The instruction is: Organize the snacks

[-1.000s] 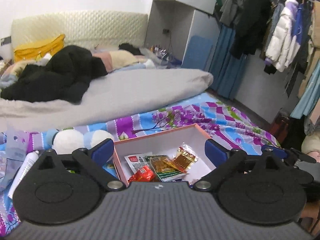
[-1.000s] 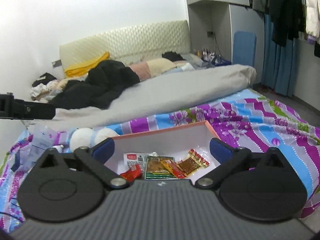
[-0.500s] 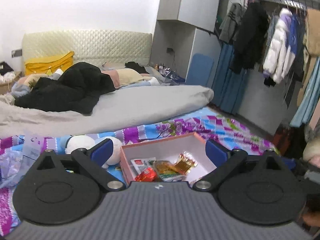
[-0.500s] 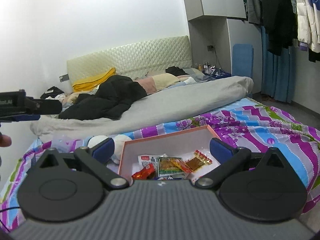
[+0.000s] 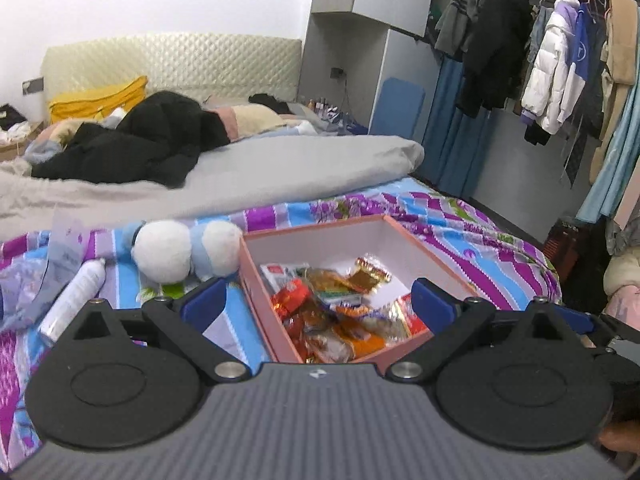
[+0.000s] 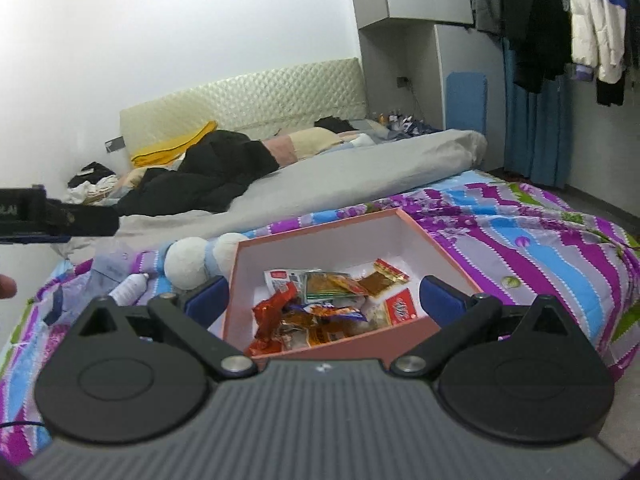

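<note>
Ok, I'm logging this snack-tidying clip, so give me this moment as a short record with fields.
surface: bed with a striped floral sheet
container: open pink box, white inside
contents: snack packets loose in the near half of the box
beside box: white and blue plush toy, white bottle lying on its side
left hand-held gripper: open, empty, in front of the box
right hand-held gripper: open, empty, in front of the box
background: grey duvet, hanging clothes

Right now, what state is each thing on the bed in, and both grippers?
Pink box: open, no lid on, upright.
Snack packets: piled loose inside the box.
White bottle: lying on its side.
Plush toy: lying beside the box.
Left gripper: open, empty.
Right gripper: open, empty.
</note>
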Demonstrator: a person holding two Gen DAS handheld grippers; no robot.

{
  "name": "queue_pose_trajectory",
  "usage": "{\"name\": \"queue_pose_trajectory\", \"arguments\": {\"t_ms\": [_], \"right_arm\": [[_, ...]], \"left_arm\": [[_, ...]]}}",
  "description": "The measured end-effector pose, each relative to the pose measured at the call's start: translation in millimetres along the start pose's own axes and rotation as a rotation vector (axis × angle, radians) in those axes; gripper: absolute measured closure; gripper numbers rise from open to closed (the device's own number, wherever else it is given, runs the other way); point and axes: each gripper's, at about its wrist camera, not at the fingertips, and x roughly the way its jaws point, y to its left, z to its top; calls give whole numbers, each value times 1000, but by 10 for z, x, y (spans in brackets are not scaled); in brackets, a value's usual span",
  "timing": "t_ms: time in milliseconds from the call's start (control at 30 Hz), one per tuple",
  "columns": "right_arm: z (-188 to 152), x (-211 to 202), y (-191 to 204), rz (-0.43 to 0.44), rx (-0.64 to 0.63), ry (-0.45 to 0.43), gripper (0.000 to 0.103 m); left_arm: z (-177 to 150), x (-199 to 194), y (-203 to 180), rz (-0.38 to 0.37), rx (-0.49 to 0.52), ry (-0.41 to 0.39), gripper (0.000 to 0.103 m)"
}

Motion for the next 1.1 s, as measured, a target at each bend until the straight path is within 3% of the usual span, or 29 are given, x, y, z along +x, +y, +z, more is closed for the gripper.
{"name": "queue_pose_trajectory", "arguments": {"t_ms": [500,1100], "right_arm": [[-324,-89,-13,23,54,77,0],[-289,-144,36,27,20,65,0]], "left_arm": [[-473,-108,139,14,-33,65,3],[-484,-119,160,17,-56,76,3]]}}
